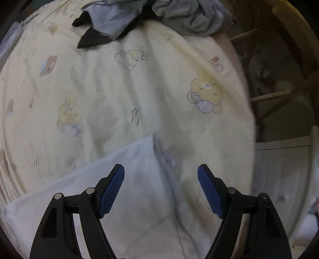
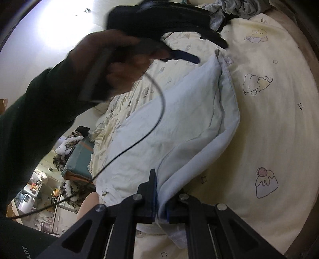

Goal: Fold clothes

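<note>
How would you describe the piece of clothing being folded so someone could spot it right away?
Look at the bed with the cream cartoon-print sheet. The pale blue garment lies spread across its middle, one edge pinched in the right tool. Unlike the crumpled grey and black clothes piled at the far end, it is light and half folded.

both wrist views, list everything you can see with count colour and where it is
light blue garment: one, pale blue, lying partly folded on the bed, one edge pinched in the right gripper
bed sheet: one, cream with cartoon animal prints, covering the bed
clothes pile: several pieces, grey and black, at the far end of the bed
wooden rails: a few, brown, beside the bed in the left wrist view
cable: one, black, hanging across the right wrist view
room clutter: count unclear, mixed colours, on the floor side beyond the bed
left gripper: one, black with blue pads, open above the garment's corner
right gripper: one, black, shut on the garment
hand: one, in a dark sleeve, holding the left gripper
</note>
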### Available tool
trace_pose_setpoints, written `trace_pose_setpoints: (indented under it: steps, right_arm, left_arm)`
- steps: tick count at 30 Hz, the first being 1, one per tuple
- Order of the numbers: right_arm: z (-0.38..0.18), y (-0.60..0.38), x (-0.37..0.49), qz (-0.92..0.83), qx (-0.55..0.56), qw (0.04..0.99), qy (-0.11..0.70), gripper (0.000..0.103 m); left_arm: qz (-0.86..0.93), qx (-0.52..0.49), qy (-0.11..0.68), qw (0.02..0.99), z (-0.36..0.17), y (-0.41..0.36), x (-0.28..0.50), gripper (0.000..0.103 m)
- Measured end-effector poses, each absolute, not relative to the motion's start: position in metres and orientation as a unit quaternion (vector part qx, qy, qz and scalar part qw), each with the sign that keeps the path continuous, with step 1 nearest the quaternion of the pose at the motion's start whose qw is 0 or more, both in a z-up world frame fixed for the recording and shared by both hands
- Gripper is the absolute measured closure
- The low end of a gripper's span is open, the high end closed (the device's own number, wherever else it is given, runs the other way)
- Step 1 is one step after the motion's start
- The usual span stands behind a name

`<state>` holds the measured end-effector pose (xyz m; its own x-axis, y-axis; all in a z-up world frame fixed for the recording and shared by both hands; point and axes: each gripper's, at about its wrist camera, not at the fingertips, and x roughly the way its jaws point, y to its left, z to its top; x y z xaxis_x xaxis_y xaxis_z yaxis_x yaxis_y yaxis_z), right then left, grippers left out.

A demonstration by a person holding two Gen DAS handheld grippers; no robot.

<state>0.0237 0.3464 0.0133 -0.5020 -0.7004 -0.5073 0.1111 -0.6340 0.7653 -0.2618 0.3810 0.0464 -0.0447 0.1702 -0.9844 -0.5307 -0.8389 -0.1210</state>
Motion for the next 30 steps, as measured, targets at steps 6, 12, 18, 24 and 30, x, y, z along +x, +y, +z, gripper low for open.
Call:
trace_pose_setpoints:
  steps: [6, 12, 18, 24, 30]
  right_arm:
    - [0.017, 0.346, 0.027, -0.798, 0.424, 0.259, -0.342, 0.097]
    - [0.05, 0.323, 0.032, -0.811, 0.412, 0.283, -0.305, 0.097]
    - [0.1, 0.276, 0.023, -0.824, 0.406, 0.31, -0.245, 0.097]
    - [0.154, 0.2, 0.0, -0.825, 0.405, 0.353, -0.177, 0.097]
    - [0.178, 0.091, -0.029, -0.803, 0.433, 0.394, -0.11, 0.097]
  left_arm:
    - [0.729, -0.624, 0.178, 0.218, 0.047, 0.379, -0.264, 0.099]
    - [0.758, -0.591, 0.156, 0.228, 0.112, 0.333, -0.264, 0.1]
    - [0.779, -0.568, 0.163, 0.207, 0.179, 0.256, -0.274, 0.1]
    - [0.8, -0.556, 0.137, 0.178, 0.221, 0.141, -0.283, 0.1]
    - [0.812, -0.557, 0.104, 0.141, 0.222, 0.027, -0.292, 0.1]
